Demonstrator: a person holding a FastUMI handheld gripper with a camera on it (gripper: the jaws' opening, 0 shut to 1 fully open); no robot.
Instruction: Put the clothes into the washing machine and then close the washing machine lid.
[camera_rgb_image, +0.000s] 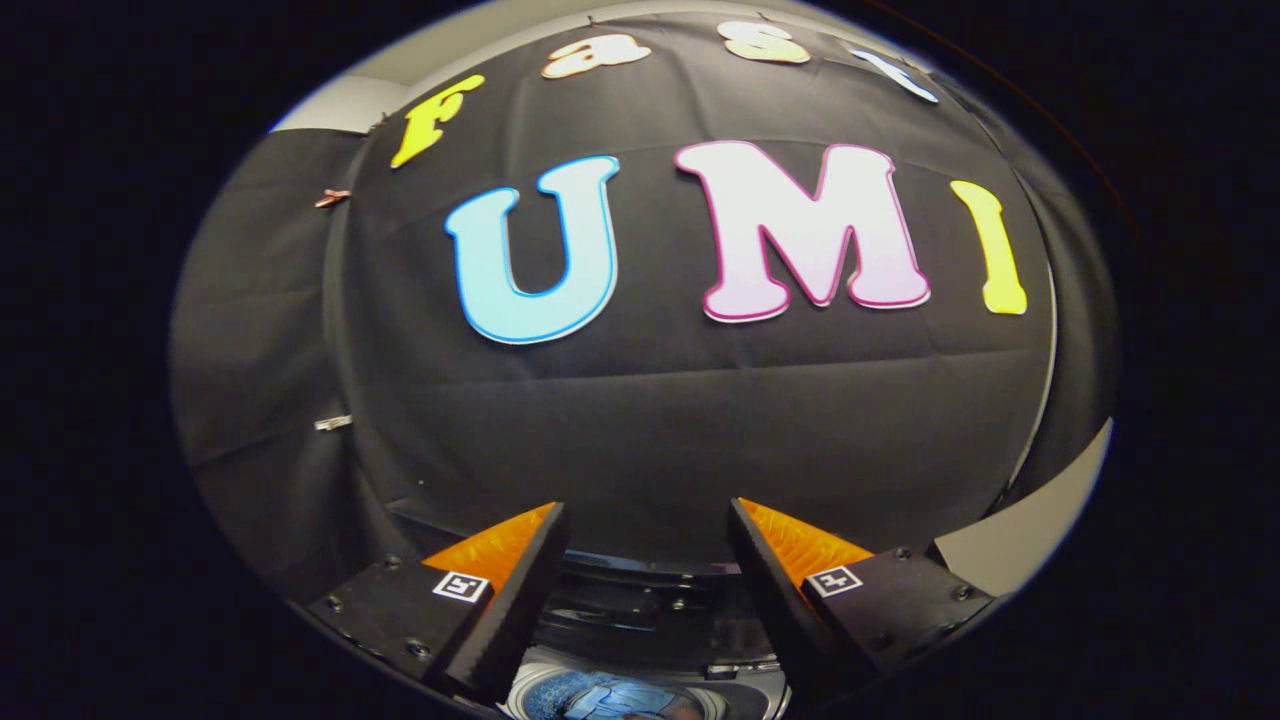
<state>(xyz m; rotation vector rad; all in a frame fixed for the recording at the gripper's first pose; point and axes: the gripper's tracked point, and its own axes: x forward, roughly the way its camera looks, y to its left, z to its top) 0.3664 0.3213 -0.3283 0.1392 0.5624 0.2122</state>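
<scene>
My gripper (648, 515) is open, its two fingers spread wide with nothing between them, and it points at the black cloth wall. Low down between the fingers I see the top of the washing machine (640, 610), dark, with its opening below. Blue clothes (600, 697) lie inside the light-rimmed drum, close under the fingers. The raised dark lid part (650, 570) stands at the back of the opening, just ahead of the fingertips.
The black cloth wall (640, 400) hangs close behind the machine. A pale wall strip (1030, 530) shows to the right of the cloth, beyond the right finger.
</scene>
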